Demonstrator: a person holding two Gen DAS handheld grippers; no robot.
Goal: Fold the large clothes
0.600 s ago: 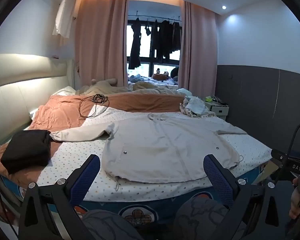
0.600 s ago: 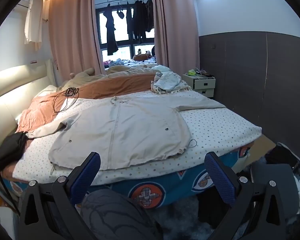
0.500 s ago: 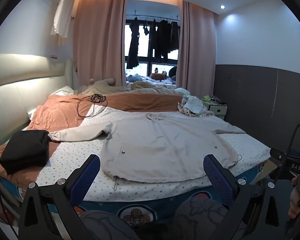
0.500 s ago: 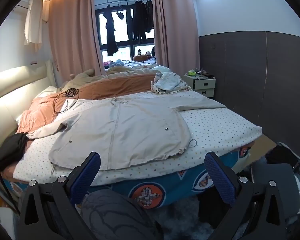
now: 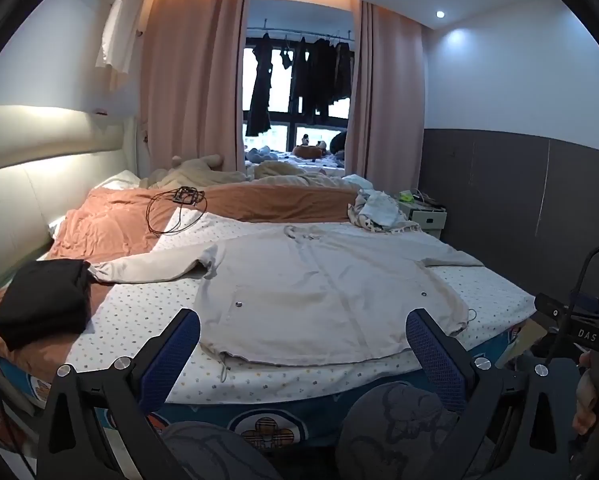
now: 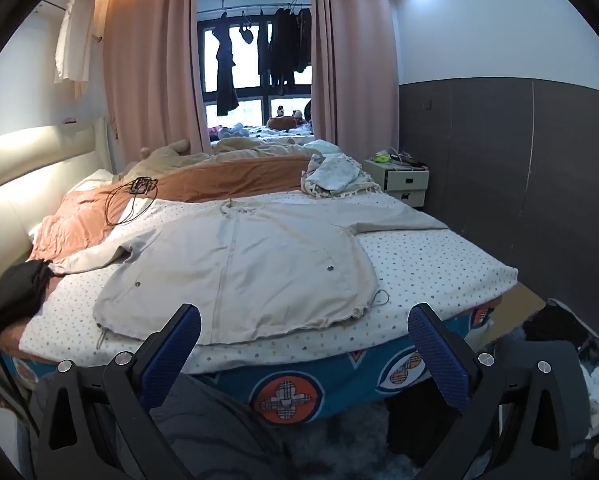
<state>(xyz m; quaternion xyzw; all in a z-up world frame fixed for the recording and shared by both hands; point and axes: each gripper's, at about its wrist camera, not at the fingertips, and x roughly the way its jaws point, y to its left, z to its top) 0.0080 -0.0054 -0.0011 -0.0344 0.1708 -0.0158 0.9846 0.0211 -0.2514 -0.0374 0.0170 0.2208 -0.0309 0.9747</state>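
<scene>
Beige jacket point(image 5: 319, 300) lies flat mid-frame on the bed point(image 5: 147, 320); left gripper point(image 5: 303, 344) and right gripper point(image 6: 305, 338) both gape wide, empty, at bottom.

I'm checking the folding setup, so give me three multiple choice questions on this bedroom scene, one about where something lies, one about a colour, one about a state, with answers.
1. Where is the folded black garment?
A. on the nightstand
B. on the bed, beyond the jacket's left sleeve end
C. hanging at the window

2. What colour is the jacket spread on the bed?
A. pale beige
B. dark blue
C. bright red

3. How do the left gripper and right gripper stand?
A. both shut on the jacket
B. one open, one shut
C. both open and empty

Answers: B, it lies on the orange bedding near the headboard side; A, the fabric is light beige against the dotted sheet; C, both pairs of blue pads stand wide apart, short of the bed.
</scene>
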